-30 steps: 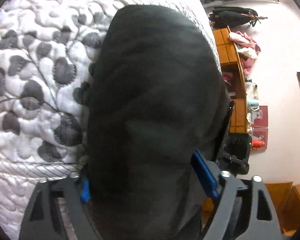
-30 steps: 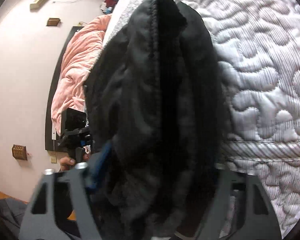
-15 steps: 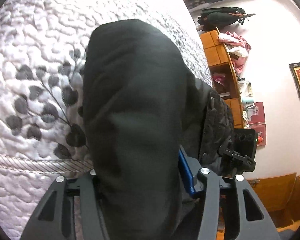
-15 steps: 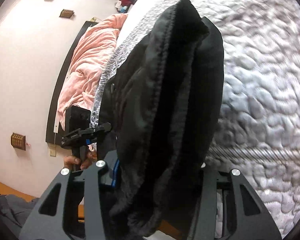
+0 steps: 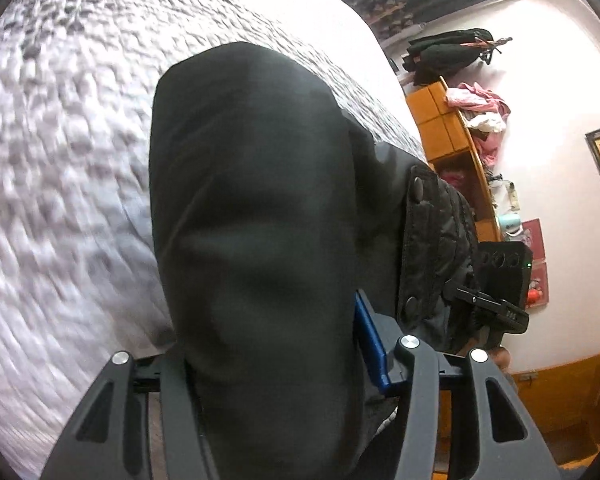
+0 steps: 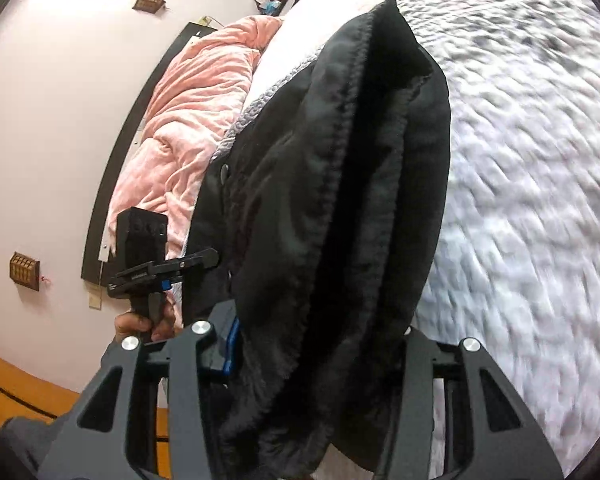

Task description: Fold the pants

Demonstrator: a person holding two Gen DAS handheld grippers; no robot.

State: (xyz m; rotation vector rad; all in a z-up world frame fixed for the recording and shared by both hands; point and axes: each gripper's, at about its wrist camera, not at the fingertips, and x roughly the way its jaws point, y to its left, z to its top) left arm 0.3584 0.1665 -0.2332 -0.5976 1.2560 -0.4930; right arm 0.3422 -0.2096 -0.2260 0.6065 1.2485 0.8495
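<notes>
The black pants [image 5: 260, 220] hang as a thick bundle between the fingers of my left gripper [image 5: 276, 364], which is shut on the cloth above the white quilted bed [image 5: 60, 184]. In the right wrist view the same pants [image 6: 340, 216], fleece lining showing, are clamped in my right gripper [image 6: 316, 356], also shut on them. The other gripper [image 5: 496, 292] shows to the right in the left wrist view, and to the left in the right wrist view [image 6: 148, 264], held by a hand. The pants are stretched between both grippers, lifted off the bed.
A pink blanket [image 6: 188, 120] lies at the head of the bed. An orange wooden shelf [image 5: 456, 136] with clothes stands by the wall on the right. Wooden floor [image 6: 16, 384] shows below.
Both grippers have lifted and pulled back from the bed with the pants; more of the room shows. The bed surface is now motion-blurred.
</notes>
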